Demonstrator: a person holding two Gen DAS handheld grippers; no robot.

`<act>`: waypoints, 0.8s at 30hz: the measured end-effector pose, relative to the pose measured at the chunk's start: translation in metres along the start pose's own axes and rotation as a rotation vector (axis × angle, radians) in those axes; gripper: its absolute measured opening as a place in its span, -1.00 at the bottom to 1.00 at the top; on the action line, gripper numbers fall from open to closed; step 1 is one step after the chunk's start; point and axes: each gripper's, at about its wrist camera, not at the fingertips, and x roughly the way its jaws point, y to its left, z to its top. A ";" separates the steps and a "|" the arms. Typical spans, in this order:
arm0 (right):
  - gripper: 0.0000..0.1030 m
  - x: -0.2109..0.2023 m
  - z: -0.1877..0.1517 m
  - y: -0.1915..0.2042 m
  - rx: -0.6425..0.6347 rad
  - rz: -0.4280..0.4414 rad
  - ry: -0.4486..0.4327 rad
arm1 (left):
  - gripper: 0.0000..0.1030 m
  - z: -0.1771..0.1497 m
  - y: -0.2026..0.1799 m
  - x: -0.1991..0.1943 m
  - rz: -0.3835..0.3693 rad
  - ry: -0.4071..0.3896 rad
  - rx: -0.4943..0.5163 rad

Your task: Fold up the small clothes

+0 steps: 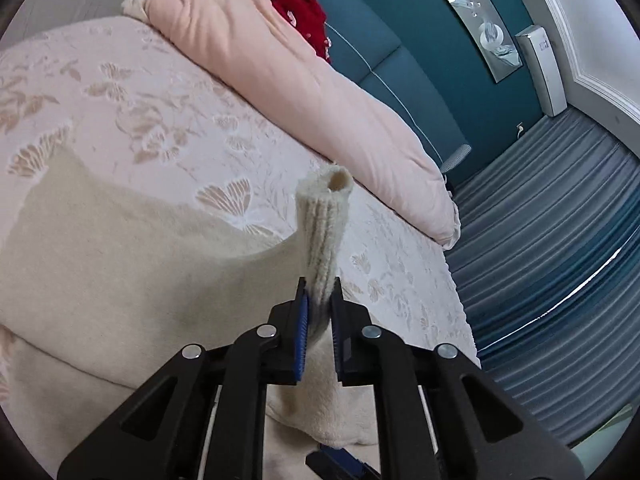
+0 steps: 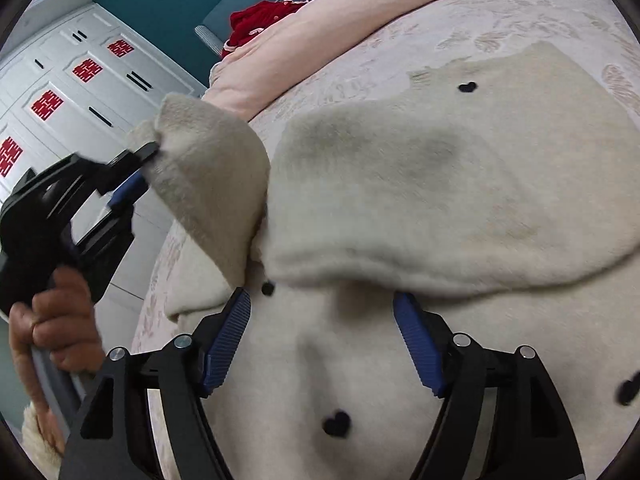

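Note:
A small cream fleece garment (image 2: 420, 184) with black heart spots lies on the pink bed; it also shows in the left wrist view (image 1: 132, 248). My left gripper (image 1: 320, 292) is shut on its ribbed sleeve cuff (image 1: 324, 216), which stands up out of the jaws. In the right wrist view the left gripper (image 2: 148, 164) holds the sleeve (image 2: 208, 184) lifted at the left. My right gripper (image 2: 322, 312) is open and empty, right over the garment's body, by a folded edge.
A pink floral bedspread (image 1: 160, 112) covers the bed, with a pink duvet (image 1: 288, 92) and a red garment (image 1: 304, 16) at the far side. Blue-grey carpet (image 1: 560, 240) lies beyond the bed edge. White cabinets (image 2: 80, 80) stand to the left.

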 end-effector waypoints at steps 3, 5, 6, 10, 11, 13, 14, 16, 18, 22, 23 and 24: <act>0.49 0.032 0.009 0.008 0.066 -0.044 0.015 | -0.82 0.014 0.010 -0.029 0.011 -0.053 -0.027; 0.40 0.037 0.009 0.004 0.170 -0.099 0.011 | -0.82 0.025 0.010 -0.054 0.007 -0.109 -0.022; 0.39 0.030 0.006 0.005 0.209 -0.119 -0.006 | -0.82 0.033 0.010 -0.067 0.004 -0.137 -0.012; 0.43 -0.021 -0.021 0.038 0.104 -0.223 -0.122 | -0.82 0.056 0.011 -0.108 -0.011 -0.213 0.004; 0.42 -0.025 -0.026 0.054 0.010 -0.244 -0.137 | -0.82 0.061 0.012 -0.113 -0.018 -0.212 0.006; 0.38 -0.007 -0.025 0.082 -0.191 -0.278 -0.085 | -0.82 0.066 0.014 -0.120 -0.010 -0.225 0.007; 0.36 0.007 -0.020 0.090 -0.282 -0.300 -0.059 | -0.82 0.067 0.014 -0.122 -0.015 -0.232 0.004; 0.35 0.042 -0.008 0.106 -0.445 -0.390 -0.023 | -0.82 0.069 0.016 -0.127 -0.021 -0.239 -0.013; 0.38 0.078 0.002 0.111 -0.549 -0.479 0.018 | -0.82 0.071 0.016 -0.132 -0.017 -0.245 -0.010; -0.79 0.113 0.021 0.105 -0.563 -0.500 0.110 | -0.82 0.076 0.017 -0.140 -0.002 -0.250 0.007; -0.80 0.111 0.025 0.108 -0.550 -0.476 0.119 | -0.82 0.079 0.019 -0.142 -0.003 -0.255 0.009; -0.80 0.104 0.028 0.115 -0.529 -0.418 0.115 | -0.82 0.080 0.020 -0.144 0.001 -0.262 0.010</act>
